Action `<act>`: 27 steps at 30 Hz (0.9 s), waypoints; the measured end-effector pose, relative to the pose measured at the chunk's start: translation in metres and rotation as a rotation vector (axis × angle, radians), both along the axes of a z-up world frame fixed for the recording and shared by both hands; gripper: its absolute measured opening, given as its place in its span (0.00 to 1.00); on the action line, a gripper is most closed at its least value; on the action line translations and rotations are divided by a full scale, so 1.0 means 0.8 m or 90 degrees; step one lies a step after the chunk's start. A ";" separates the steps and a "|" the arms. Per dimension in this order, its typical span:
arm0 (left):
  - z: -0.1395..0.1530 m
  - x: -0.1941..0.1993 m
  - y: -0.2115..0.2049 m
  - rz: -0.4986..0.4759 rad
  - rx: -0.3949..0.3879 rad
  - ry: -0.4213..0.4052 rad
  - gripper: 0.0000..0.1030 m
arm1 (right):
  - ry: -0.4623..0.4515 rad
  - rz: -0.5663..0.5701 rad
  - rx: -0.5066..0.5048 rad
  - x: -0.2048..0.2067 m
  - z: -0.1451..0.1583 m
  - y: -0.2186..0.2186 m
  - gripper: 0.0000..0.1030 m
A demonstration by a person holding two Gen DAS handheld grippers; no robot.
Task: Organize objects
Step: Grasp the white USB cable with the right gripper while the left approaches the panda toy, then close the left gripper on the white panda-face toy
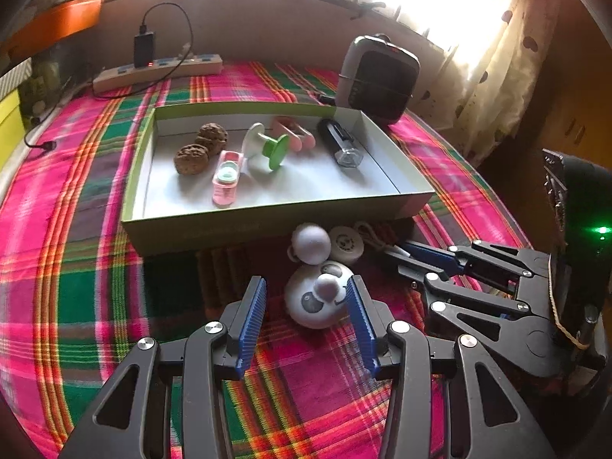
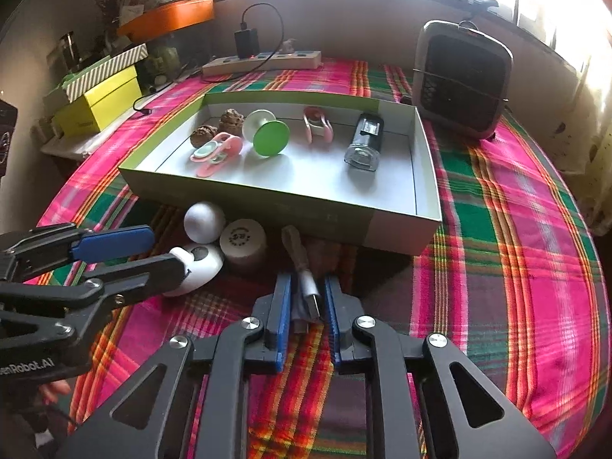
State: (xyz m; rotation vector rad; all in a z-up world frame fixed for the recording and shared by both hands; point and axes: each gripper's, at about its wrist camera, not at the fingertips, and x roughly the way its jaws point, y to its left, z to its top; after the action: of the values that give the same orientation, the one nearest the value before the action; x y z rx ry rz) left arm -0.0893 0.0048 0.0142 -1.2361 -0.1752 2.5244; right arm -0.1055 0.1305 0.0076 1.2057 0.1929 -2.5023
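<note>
Right gripper (image 2: 305, 308), bottom centre of its view: jaws clamped on a grey USB cable (image 2: 308, 291), plug end between the blue pads, the rest trailing up toward the box wall.

Left gripper (image 1: 306, 298), bottom centre of its view: jaws wide apart, straddling a white panda-face toy (image 1: 319, 300) on the plaid cloth (image 1: 76, 267). One pad looks just beside or touching the toy's side; nothing gripped.

Just above the toy: a white ball (image 1: 310, 243) and a round white cap (image 1: 346, 245), both against the near wall of the open cardboard box (image 1: 267, 225), mid-frame. Box already holds two walnuts (image 1: 201, 149), a pink case, a green-and-white spool (image 1: 266, 145), a pink clip and a dark bottle (image 1: 340, 145).

Risks, my read:
- Cable grip is near the plug only; the slack tail could drag the cap or snag the box rim on the lift.
- Toy is domed and smooth; pinched off-centre, it could squirt out and knock the ball rolling.
- Both grippers sit near each other; lifting together may clash linkages.

Room: box's near half is bare floor, right side of the cloth is open. Far end has a heater (image 2: 461, 80) and power strip (image 2: 264, 61), well apart.
</note>
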 end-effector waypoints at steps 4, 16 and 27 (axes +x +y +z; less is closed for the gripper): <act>-0.004 -0.005 0.007 -0.003 -0.003 -0.009 0.42 | 0.001 -0.003 0.001 0.000 0.000 0.004 0.17; -0.009 -0.011 0.019 0.002 -0.024 -0.017 0.42 | -0.001 -0.017 -0.005 0.001 0.001 0.023 0.17; -0.009 -0.010 0.019 0.013 -0.026 -0.018 0.41 | -0.001 -0.020 -0.010 0.002 0.000 0.026 0.17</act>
State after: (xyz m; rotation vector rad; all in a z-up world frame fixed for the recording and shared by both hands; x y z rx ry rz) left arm -0.0970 0.0203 0.0069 -1.2936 -0.1437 2.5405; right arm -0.1040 0.1515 0.0078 1.2135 0.1547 -2.5242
